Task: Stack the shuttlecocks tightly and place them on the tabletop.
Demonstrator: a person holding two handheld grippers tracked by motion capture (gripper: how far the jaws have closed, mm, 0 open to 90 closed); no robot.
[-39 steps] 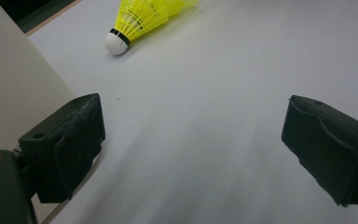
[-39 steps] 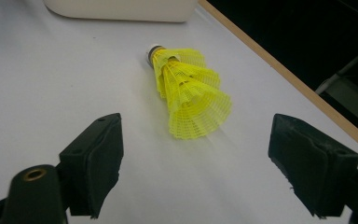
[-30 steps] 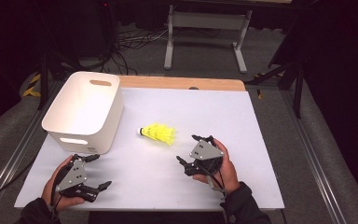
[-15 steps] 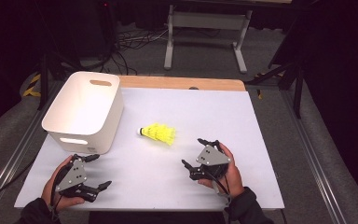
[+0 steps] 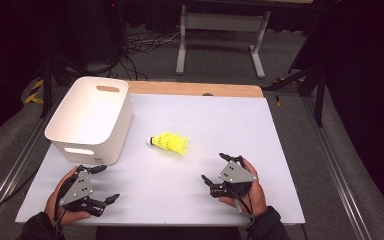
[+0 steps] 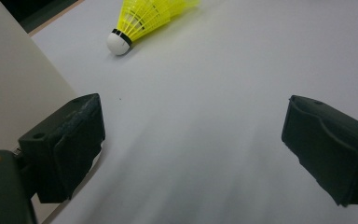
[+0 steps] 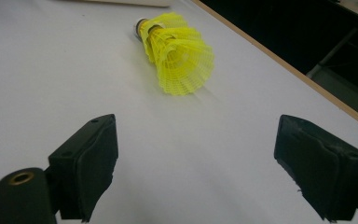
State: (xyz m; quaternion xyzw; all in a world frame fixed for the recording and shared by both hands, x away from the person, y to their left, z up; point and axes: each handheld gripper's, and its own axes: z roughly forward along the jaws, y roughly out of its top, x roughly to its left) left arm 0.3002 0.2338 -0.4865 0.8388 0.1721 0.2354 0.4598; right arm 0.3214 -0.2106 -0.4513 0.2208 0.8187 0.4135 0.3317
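1. Near the middle of the table lies a yellow shuttlecock (image 5: 169,143) on its side. It has a round white tip with a thin black band, and a skirt like a net of little plastic holes that opens wide like a cone.
2. Its long way runs across the table in the high view. The white tip points toward the white bin (image 5: 91,119) and the open skirt points the other way.
3. The shuttlecock is near the bin but does not touch it. Nothing holds it.
4. The bin is smooth white plastic with round corners and a slot handle at each end. It stands upright at the left back part of the table. What can be seen of its inside looks empty.
5. The table (image 5: 220,120) has a flat white top and a strip of light wood along the far edge.
6. The right gripper (image 5: 217,168) sits in a hand (image 5: 250,192) near the front edge, with its black jaws spread wide and nothing between them.
7. The left gripper (image 5: 106,185) sits in the other hand (image 5: 60,202), just in front of the bin. Its jaws are also wide apart and hold nothing.
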